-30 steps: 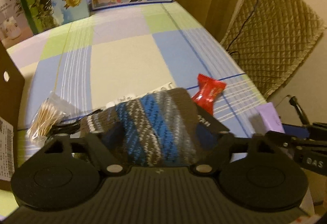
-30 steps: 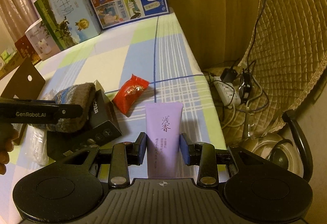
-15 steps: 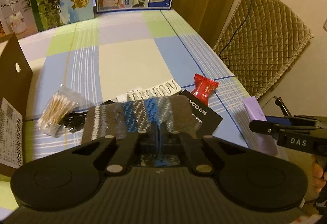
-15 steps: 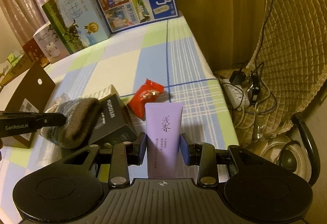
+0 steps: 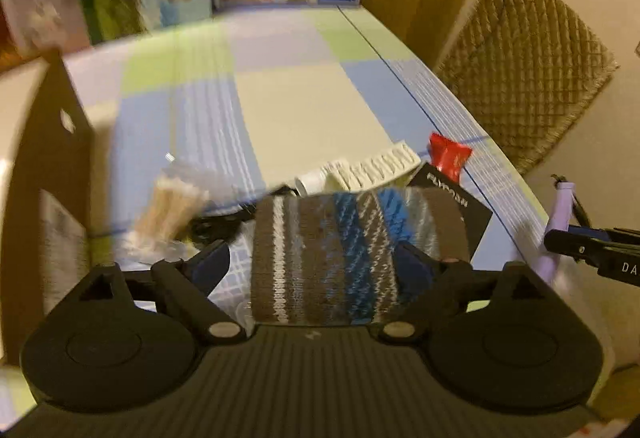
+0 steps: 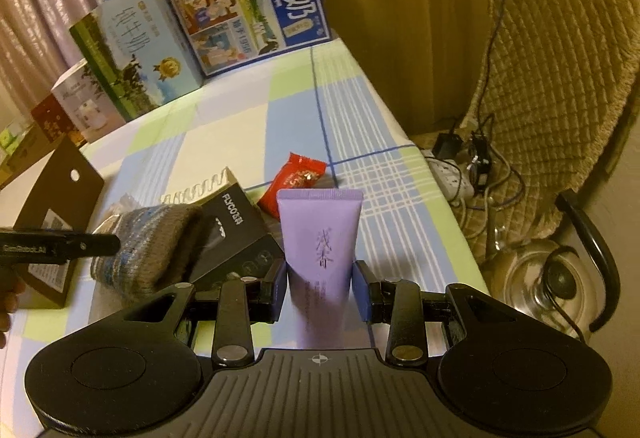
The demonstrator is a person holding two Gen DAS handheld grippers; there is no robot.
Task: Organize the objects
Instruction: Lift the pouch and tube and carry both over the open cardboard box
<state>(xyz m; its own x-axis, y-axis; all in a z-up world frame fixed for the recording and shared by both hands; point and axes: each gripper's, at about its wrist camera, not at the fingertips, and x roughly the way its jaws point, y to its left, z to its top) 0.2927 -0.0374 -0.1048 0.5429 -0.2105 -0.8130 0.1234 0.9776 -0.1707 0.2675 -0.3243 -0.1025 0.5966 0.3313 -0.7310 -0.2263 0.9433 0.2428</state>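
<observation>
Right wrist view shows the right gripper [image 6: 320, 288] fingers clamped on the purple tube [image 6: 322, 234], carrying it, while the left gripper [image 5: 320, 266] fingers stand apart around the knit sock [image 5: 352, 250], which next needs gripping.

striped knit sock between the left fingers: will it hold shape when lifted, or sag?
Probably sags: the striped knit sock is soft ribbed fabric that looks bunched in the right wrist view. Likely light for its bulk. The knit should resist slipping in the left gripper, though the loose end may drag over the black box.
</observation>
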